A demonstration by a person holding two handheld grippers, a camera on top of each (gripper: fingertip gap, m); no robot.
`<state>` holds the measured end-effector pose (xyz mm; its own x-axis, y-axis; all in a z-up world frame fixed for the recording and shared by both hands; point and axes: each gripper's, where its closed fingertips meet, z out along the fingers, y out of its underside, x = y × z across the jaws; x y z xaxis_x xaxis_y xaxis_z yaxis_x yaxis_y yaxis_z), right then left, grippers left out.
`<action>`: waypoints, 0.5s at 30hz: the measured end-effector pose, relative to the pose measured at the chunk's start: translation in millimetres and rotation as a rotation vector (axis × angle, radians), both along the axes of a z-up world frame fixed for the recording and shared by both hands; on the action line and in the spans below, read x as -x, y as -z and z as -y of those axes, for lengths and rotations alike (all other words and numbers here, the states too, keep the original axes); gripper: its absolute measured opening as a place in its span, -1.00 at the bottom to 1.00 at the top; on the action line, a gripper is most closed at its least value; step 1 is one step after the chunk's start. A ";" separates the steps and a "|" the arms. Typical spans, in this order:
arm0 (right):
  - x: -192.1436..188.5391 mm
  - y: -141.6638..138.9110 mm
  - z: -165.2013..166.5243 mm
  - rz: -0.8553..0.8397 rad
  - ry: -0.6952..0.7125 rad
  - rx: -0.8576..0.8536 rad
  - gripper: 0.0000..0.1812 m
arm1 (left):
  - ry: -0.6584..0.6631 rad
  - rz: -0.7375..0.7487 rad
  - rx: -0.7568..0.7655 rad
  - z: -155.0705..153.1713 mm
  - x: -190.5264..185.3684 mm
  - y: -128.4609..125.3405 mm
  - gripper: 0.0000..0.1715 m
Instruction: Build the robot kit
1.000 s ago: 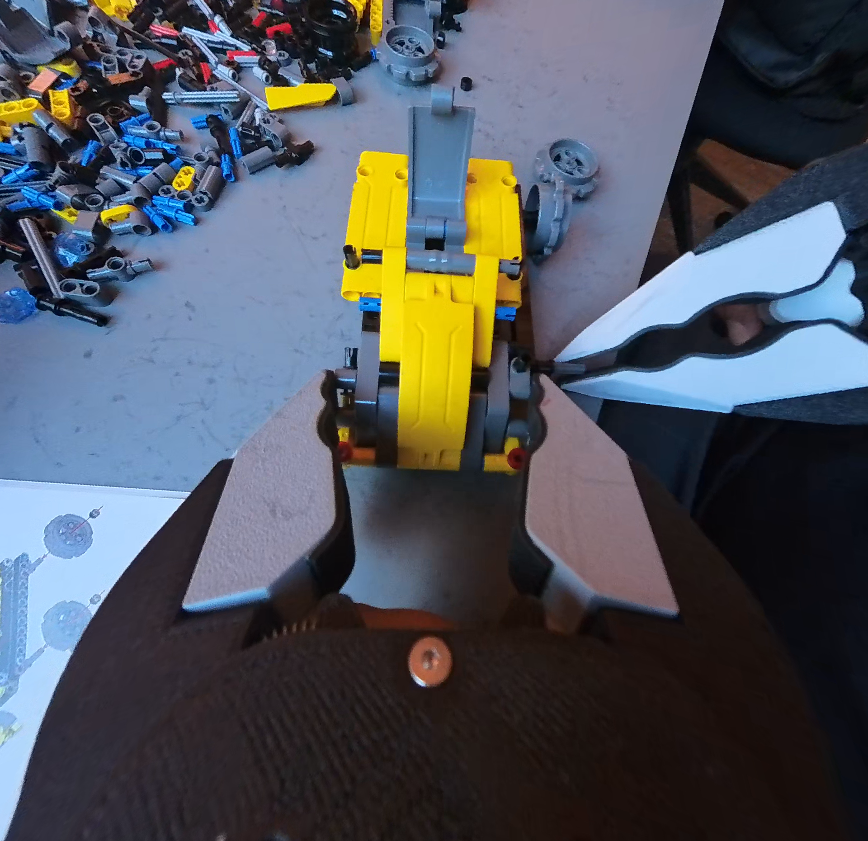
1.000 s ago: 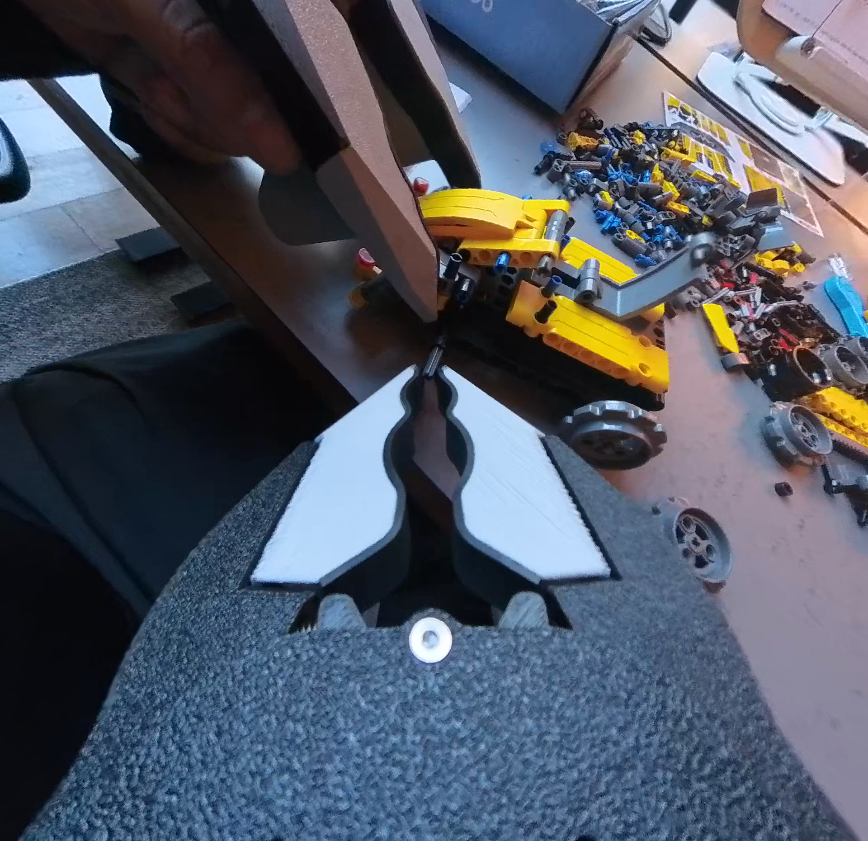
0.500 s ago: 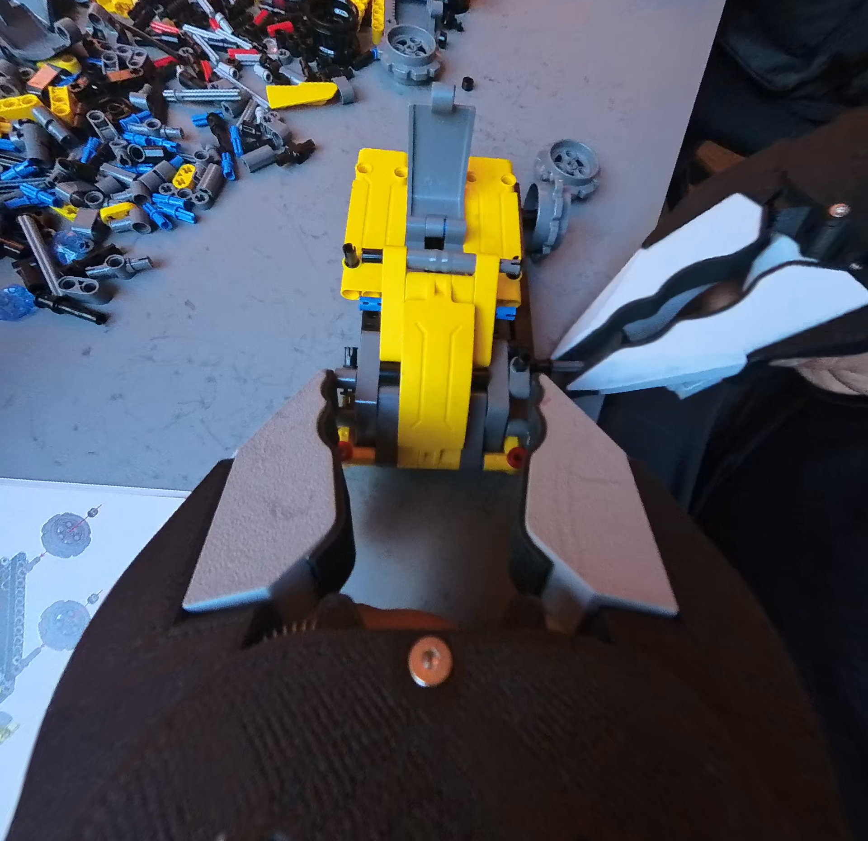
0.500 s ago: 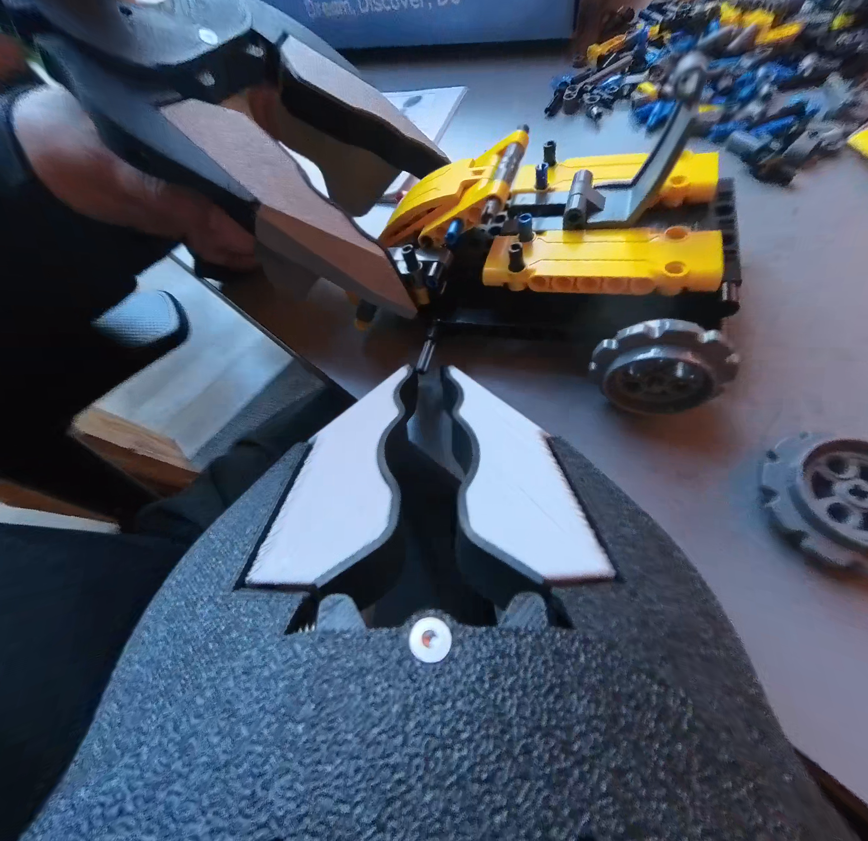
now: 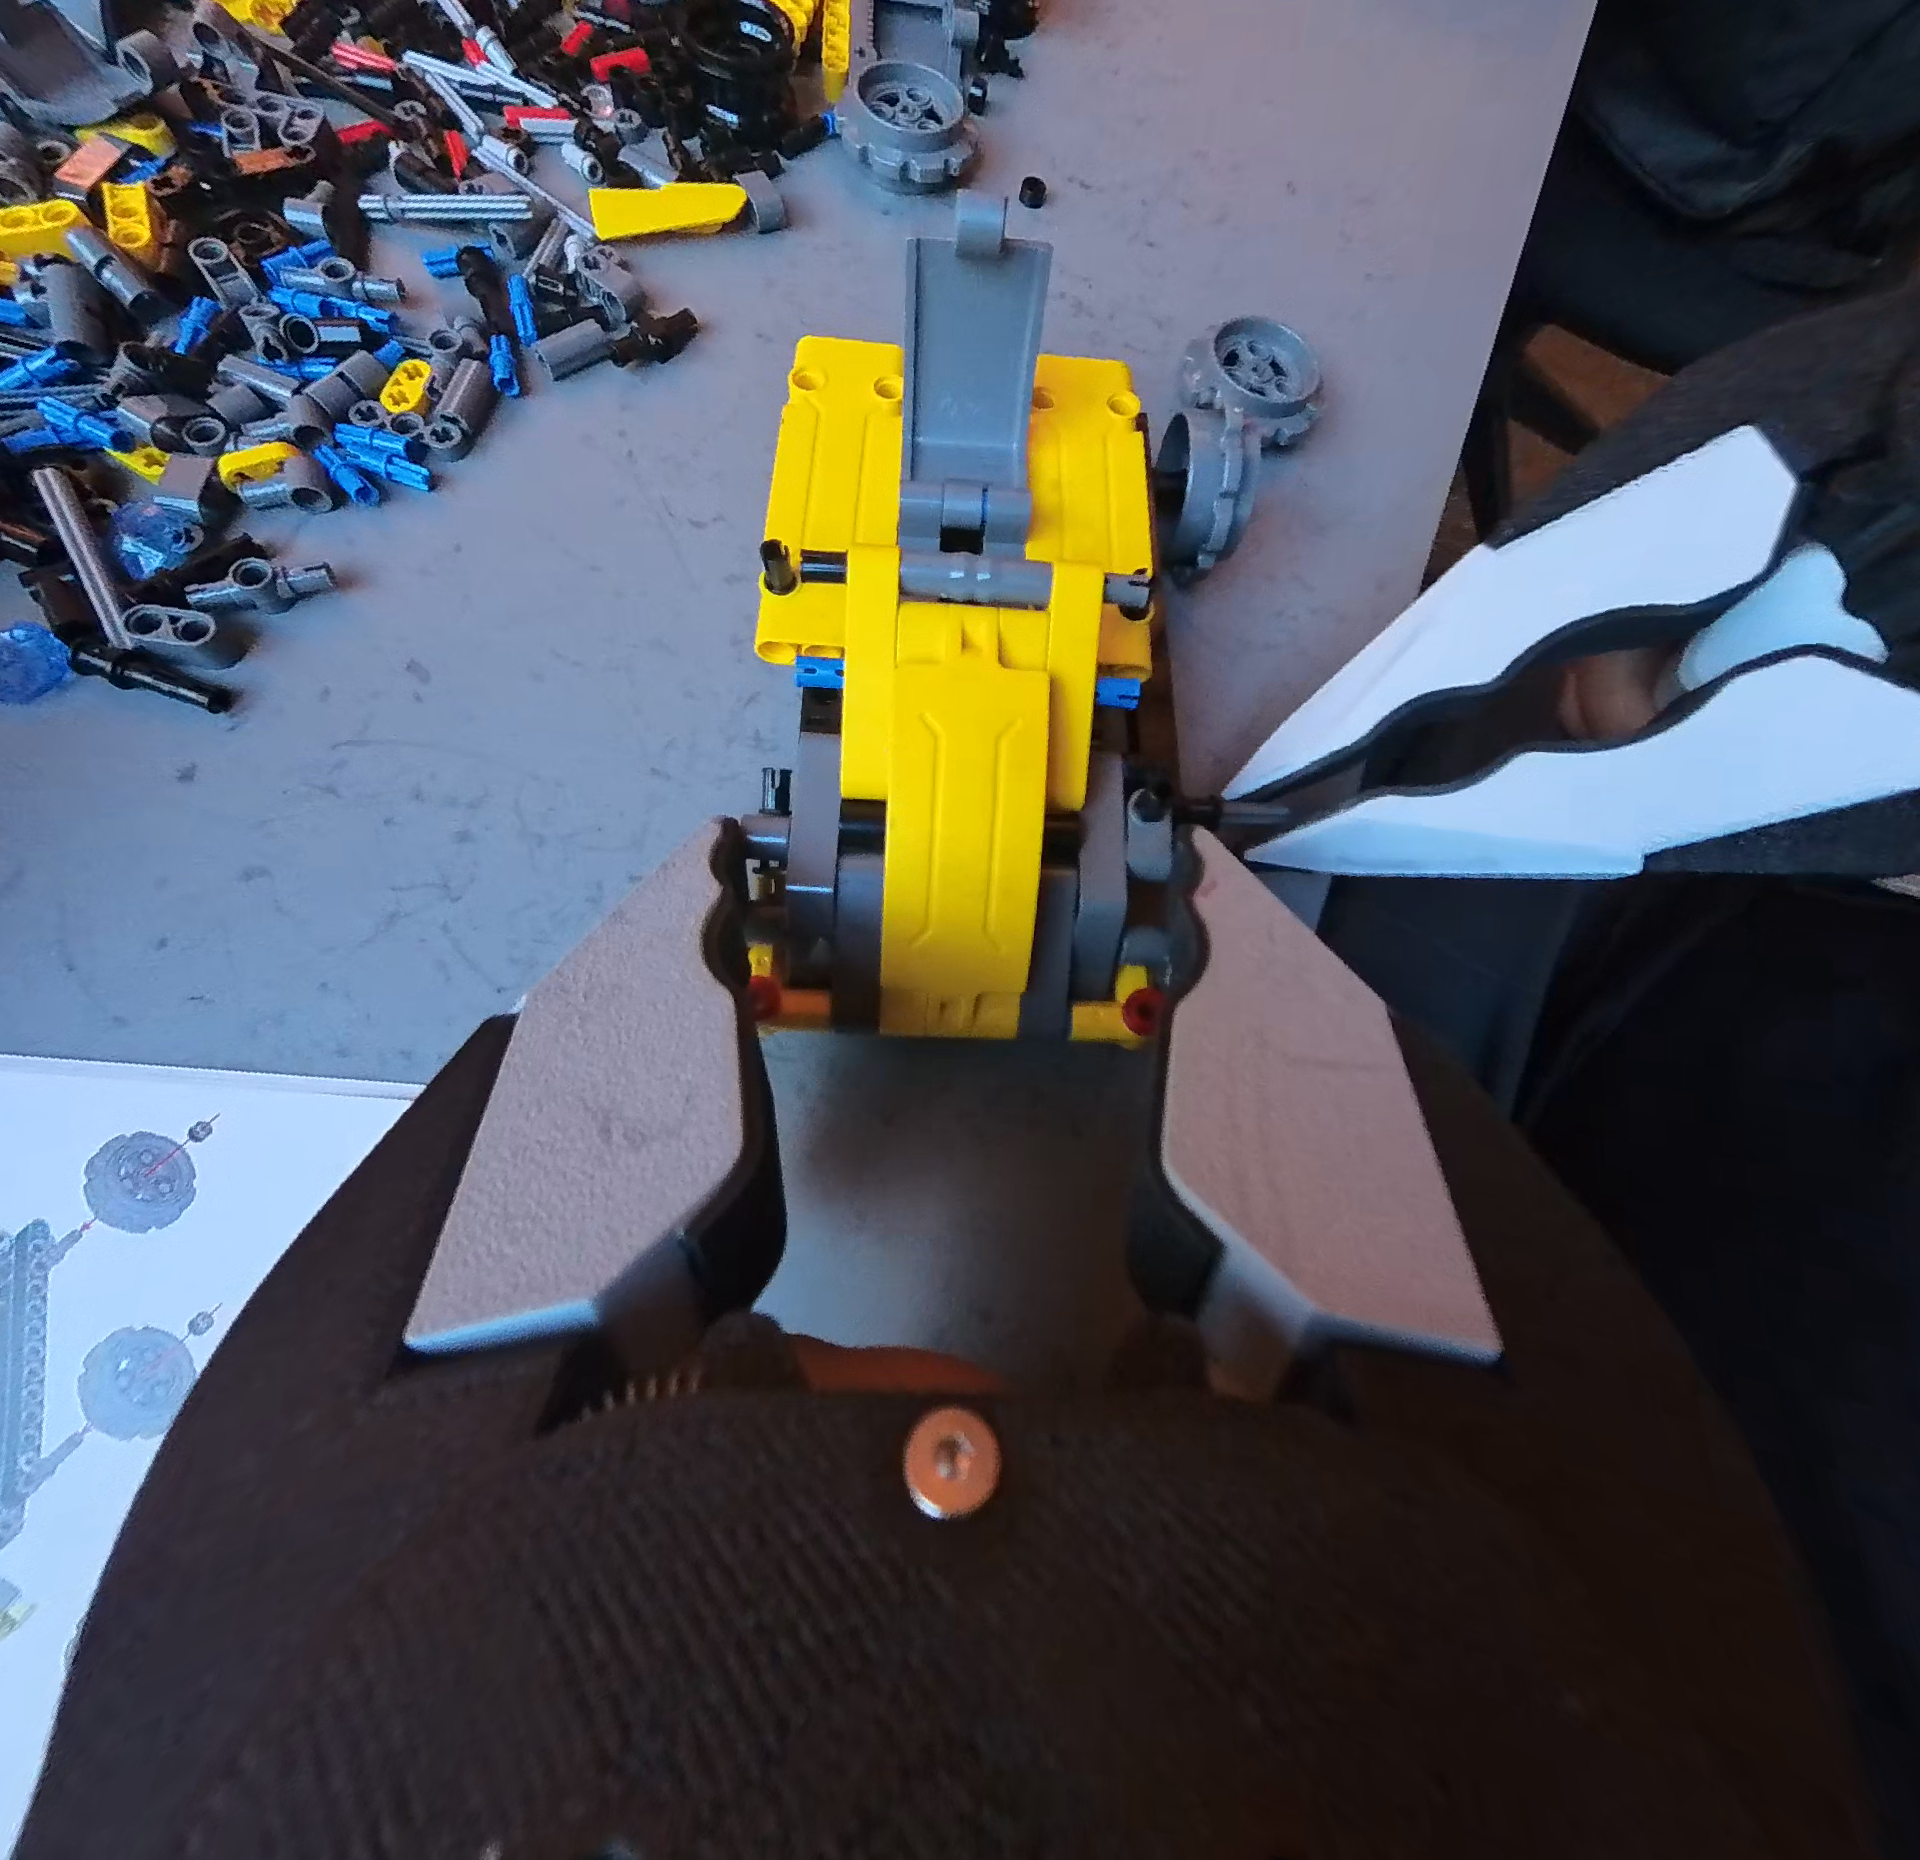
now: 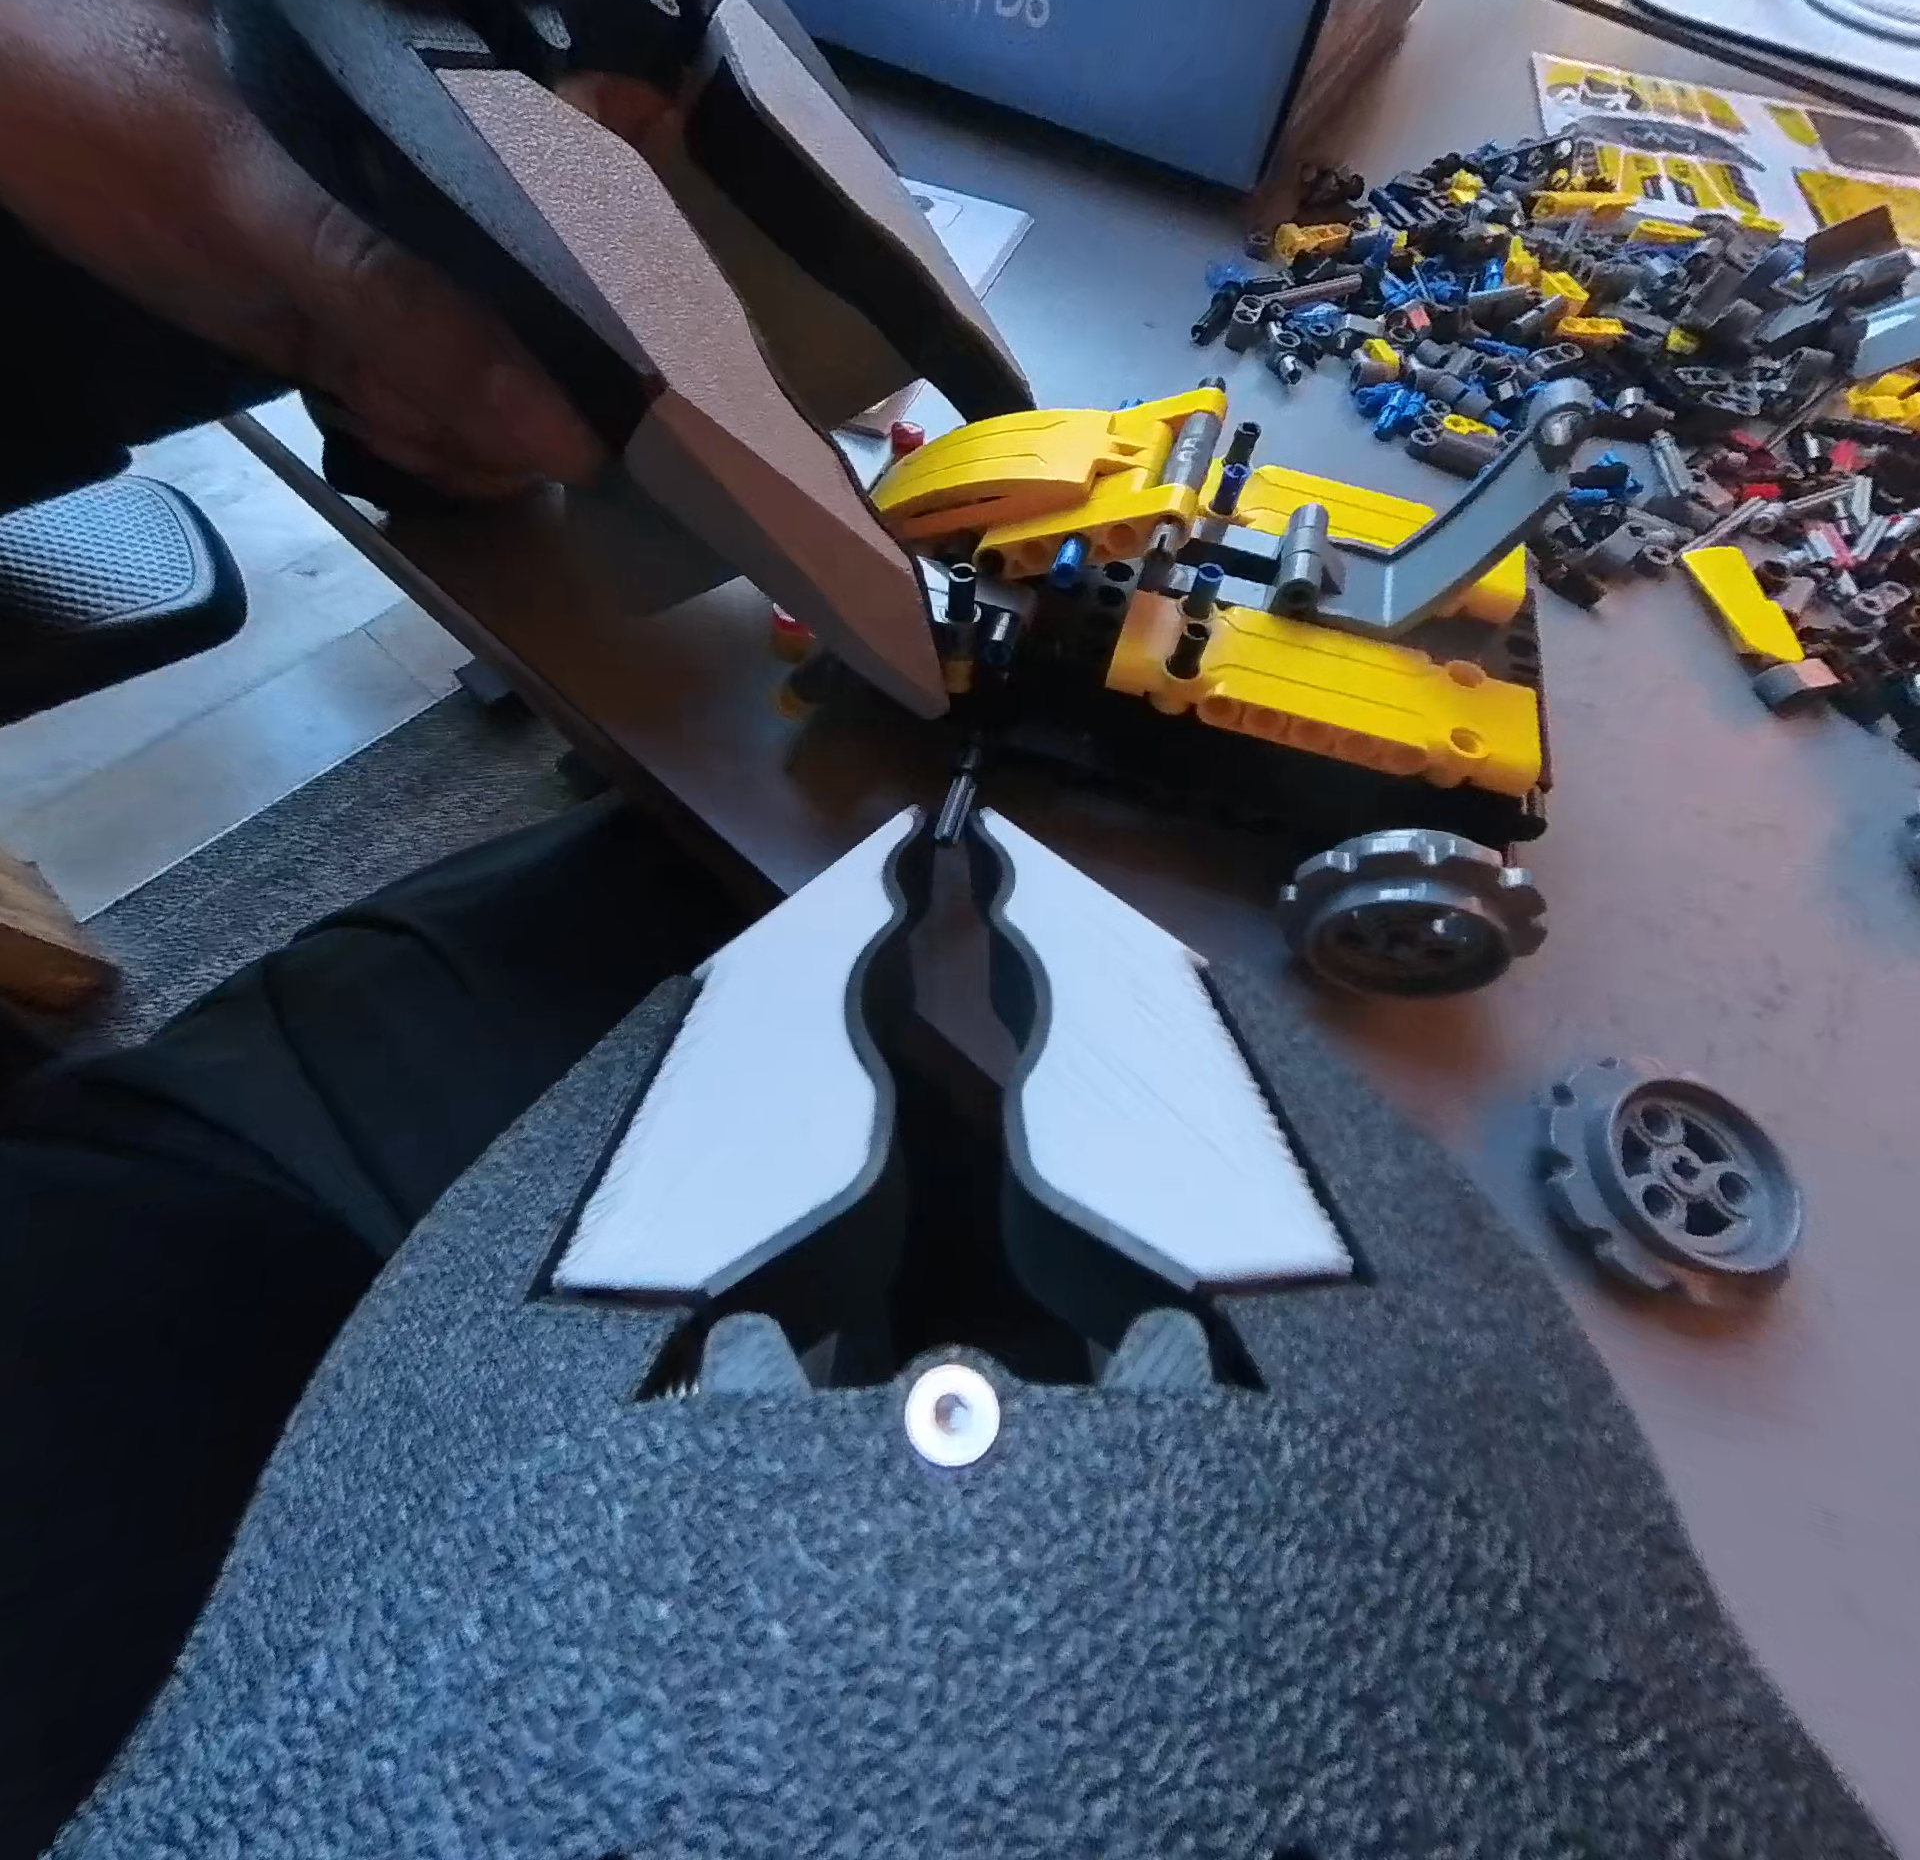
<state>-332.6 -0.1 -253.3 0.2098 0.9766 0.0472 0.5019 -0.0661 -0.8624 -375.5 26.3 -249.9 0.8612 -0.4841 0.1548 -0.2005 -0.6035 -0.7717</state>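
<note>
A yellow and grey brick-built vehicle stands on the grey table, near its right edge. My left gripper, with brown fingers, is shut on the vehicle's near end. My right gripper, with white fingers, is shut on a thin black pin whose far tip touches the vehicle's side just beside the left gripper's finger. It also shows in the left wrist view, coming in from the right. One grey toothed wheel sits on the vehicle's side.
A heap of loose small bricks and pins covers the far left of the table. Loose grey wheels lie beside the vehicle. An instruction sheet lies at the near left. A blue box stands behind. The table edge is close on the right.
My right gripper has swung and rolled about the pin while keeping its tip at the vehicle's side. The left gripper and the vehicle have stayed put.
</note>
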 end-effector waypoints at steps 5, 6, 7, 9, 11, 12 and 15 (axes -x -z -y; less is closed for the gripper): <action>-2.4 1.4 2.9 0.003 -0.011 0.017 -0.84 | 0.002 0.006 0.000 0.2 0.0 -0.4 -0.10; -5.0 1.3 5.3 0.004 -0.023 0.024 -0.78 | 0.005 0.007 0.001 0.5 0.1 -0.4 -0.10; -9.2 -0.3 8.4 -0.001 -0.042 0.030 -0.74 | 0.009 0.006 0.000 0.9 0.4 -0.4 -0.09; -26.2 -4.9 4.5 0.004 -0.052 0.000 -0.72 | 0.020 0.006 0.001 2.0 1.2 -0.4 -0.09; -50.3 -10.9 -13.3 0.028 -0.059 -0.070 -0.71 | 0.037 0.004 0.001 3.1 1.9 -0.1 -0.09; -65.1 -12.8 -28.0 0.057 -0.054 -0.118 -0.71 | 0.046 0.003 0.002 3.5 2.0 -0.1 -0.09; -102.5 -12.7 -61.5 0.162 -0.097 -0.177 -0.69 | 0.083 -0.017 0.004 5.0 2.3 1.2 -0.09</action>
<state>-230.1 61.4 -240.6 0.0917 0.9652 0.2450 0.6308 0.1341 -0.7642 -377.8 21.3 -251.1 0.8205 -0.5535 0.1428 -0.2632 -0.5875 -0.7652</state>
